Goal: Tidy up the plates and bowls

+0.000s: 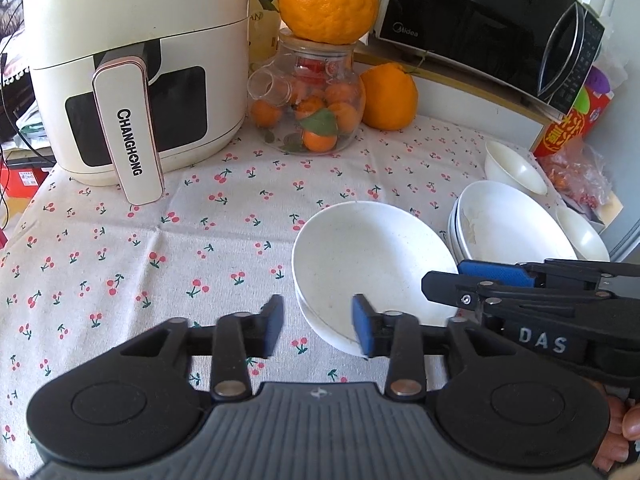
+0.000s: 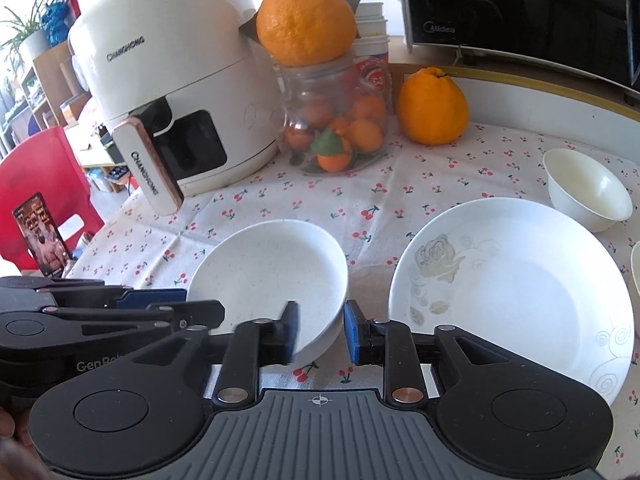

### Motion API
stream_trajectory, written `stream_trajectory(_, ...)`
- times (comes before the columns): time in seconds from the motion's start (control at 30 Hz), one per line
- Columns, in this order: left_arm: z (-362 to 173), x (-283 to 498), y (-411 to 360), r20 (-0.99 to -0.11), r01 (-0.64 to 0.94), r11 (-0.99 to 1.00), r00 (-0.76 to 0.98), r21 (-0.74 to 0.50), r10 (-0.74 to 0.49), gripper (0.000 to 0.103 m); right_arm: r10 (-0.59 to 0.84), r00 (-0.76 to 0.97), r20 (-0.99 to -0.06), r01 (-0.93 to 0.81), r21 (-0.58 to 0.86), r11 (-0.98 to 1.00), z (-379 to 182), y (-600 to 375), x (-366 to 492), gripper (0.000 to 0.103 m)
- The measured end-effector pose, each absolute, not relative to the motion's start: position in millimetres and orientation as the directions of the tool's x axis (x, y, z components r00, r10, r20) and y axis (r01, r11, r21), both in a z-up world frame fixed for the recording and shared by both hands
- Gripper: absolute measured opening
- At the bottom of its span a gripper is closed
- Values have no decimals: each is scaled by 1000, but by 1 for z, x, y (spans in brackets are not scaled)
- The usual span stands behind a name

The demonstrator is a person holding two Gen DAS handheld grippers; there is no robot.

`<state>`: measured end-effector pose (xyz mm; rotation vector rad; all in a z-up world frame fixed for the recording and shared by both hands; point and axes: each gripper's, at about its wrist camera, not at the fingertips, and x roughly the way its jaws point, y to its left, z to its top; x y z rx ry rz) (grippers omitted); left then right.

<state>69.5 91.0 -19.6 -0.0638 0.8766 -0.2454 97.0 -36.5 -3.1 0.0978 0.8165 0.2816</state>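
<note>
A plain white deep plate point(image 1: 372, 264) point(image 2: 272, 276) sits on the cherry-print tablecloth between both grippers. My left gripper point(image 1: 318, 326) is open, its fingers straddling the plate's near-left rim. My right gripper point(image 2: 320, 330) is open, its fingers straddling the plate's right rim; it shows from the side in the left wrist view point(image 1: 472, 280). A stack of white plates with a grey rose print point(image 2: 512, 292) point(image 1: 508, 224) lies to the right. A small white bowl point(image 2: 588, 188) point(image 1: 516, 168) stands behind it, and another point(image 1: 584, 236) to its right.
A white air fryer point(image 1: 136, 68) stands at the back left, its handle jutting forward. A glass jar of small oranges point(image 1: 316, 108) with a large orange on top, a loose orange point(image 2: 432, 106) and a black microwave point(image 1: 492, 24) line the back. A red snack bag point(image 1: 568, 128) lies far right.
</note>
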Motion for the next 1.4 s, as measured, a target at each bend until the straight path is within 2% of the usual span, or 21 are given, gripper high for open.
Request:
stream_trajectory(0.13, -18, 71, 91, -751, 177, 972, 618, -157, -234, 53, 288, 666, -688, -191, 216, 958, 3, -44, 98, 43)
stream_trajectory(0.17, -17, 71, 91, -749, 174, 972, 620, -159, -234, 55, 288, 671, -683, -187, 220, 957, 5, -46, 98, 47)
stream_trajectory(0.3, -13, 73, 90, -738, 165, 973, 634, -163, -231, 60, 284, 691, -665, -182, 221, 958, 12, -54, 98, 51)
stream_trajectory(0.37, -10, 75, 89, -730, 159, 973, 644, -165, -229, 64, 283, 697, -659, -175, 226, 958, 15, -58, 98, 57)
stream_trajectory(0.63, 0, 82, 77, -698, 150, 970, 674, -193, -243, 75, 260, 729, -634, -131, 244, 961, 25, -77, 100, 69)
stream_trajectory(0.8, 8, 84, 56, -668, 166, 974, 709, -156, -228, 78, 237, 741, -628, -87, 259, 962, 30, -97, 100, 74)
stream_trajectory(0.93, 11, 87, 40, -647, 180, 975, 730, -132, -222, 93, 199, 757, -622, -41, 259, 965, 35, -119, 98, 78)
stream_trajectory(1.17, 7, 96, 25, -637, 166, 984, 753, -62, -167, 94, 133, 772, -621, 50, 268, 962, 37, -168, 84, 80)
stream_trajectory(1.4, 9, 94, -2, -605, 228, 973, 771, -33, -201, 96, 55, 786, -616, 146, 272, 951, 38, -221, 69, 83)
